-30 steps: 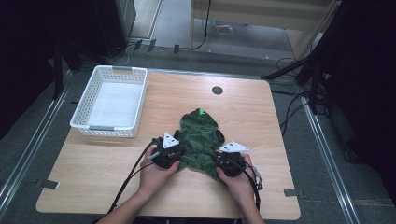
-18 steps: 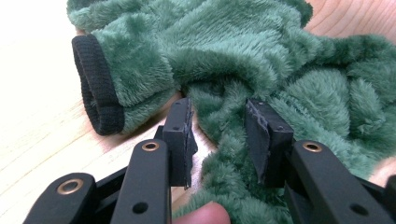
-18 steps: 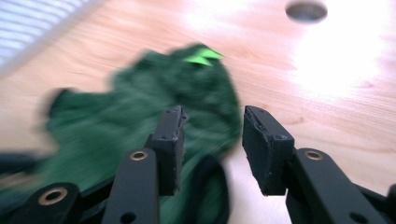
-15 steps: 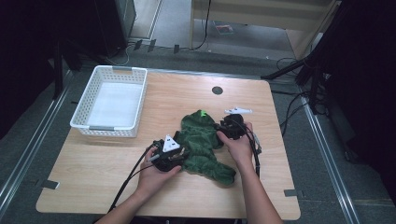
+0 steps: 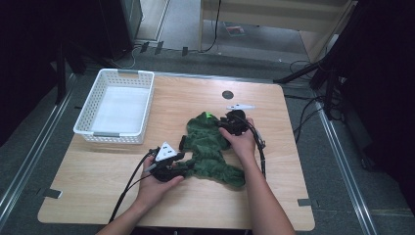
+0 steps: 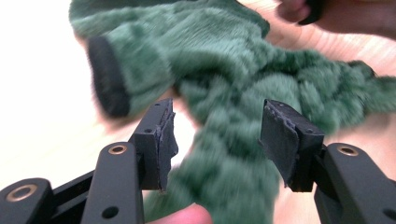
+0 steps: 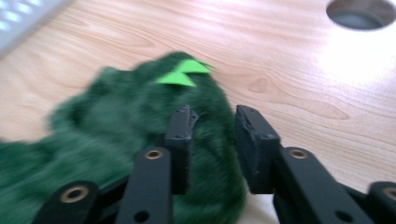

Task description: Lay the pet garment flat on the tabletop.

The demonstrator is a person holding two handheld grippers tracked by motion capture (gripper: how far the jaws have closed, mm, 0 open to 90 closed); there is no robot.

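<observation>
A fuzzy green garment (image 5: 210, 147) lies crumpled on the wooden table (image 5: 98, 191), with a bright green tag (image 5: 209, 115) at its far end and a black cuff (image 6: 107, 84) on one sleeve. My left gripper (image 5: 188, 166) rests at the garment's near left edge. In the left gripper view it (image 6: 217, 135) is open, its jaws astride a ridge of the green garment (image 6: 233, 93). My right gripper (image 5: 222, 122) is at the far right edge. In the right gripper view it (image 7: 212, 135) pinches the green garment (image 7: 116, 126) just below the tag (image 7: 184, 74).
A white plastic basket (image 5: 110, 132) stands at the table's far left. A round cable hole (image 5: 227, 94) is in the tabletop beyond the garment. Cables trail from both grippers toward the near edge.
My right gripper has moved from the garment's near right corner up to its far end by the tag and closed on the fabric. The left gripper has barely moved.
</observation>
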